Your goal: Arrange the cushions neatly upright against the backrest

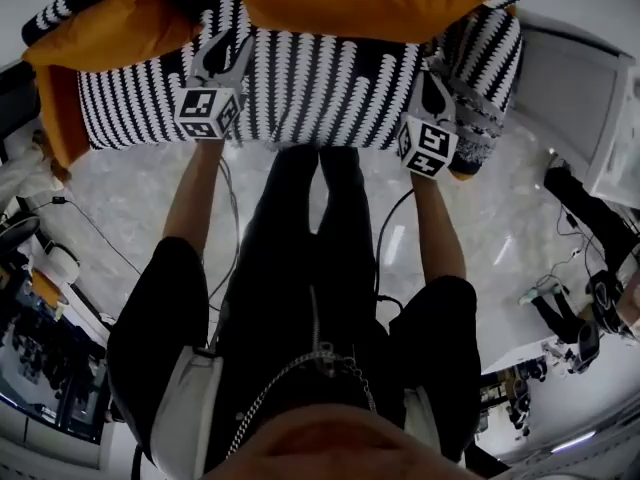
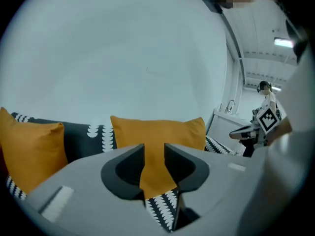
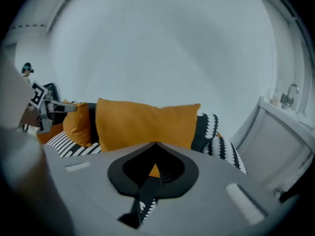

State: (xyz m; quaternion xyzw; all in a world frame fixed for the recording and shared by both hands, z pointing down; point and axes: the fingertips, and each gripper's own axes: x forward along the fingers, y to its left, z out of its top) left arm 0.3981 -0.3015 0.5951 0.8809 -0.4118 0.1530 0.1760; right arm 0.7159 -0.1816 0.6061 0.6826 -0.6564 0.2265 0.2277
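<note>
Two orange cushions stand against the dark backrest (image 2: 81,137) of one black-and-white patterned sofa (image 1: 300,88), and two grippers, one in each hand, hover above its seat. The left gripper (image 2: 154,149) has its jaws a narrow gap apart with nothing clamped. Straight ahead of it, seen through that gap, is the wide cushion (image 2: 157,132), upright on its long edge, with the patterned seat showing below the jaw tips. The end cushion (image 2: 32,151) sits well off to this gripper's left, at the sofa's end, and a strip of bare backrest shows between the two cushions. The right gripper (image 3: 155,144) has its jaws pressed together and holds nothing. The wide cushion is ahead of its tips too, and the end cushion shows farther to its left. In the head view the two grippers are about level with each other and well apart, the left one near the wide cushion's left end and the right one toward its right end, both short of the cushion itself.
</note>
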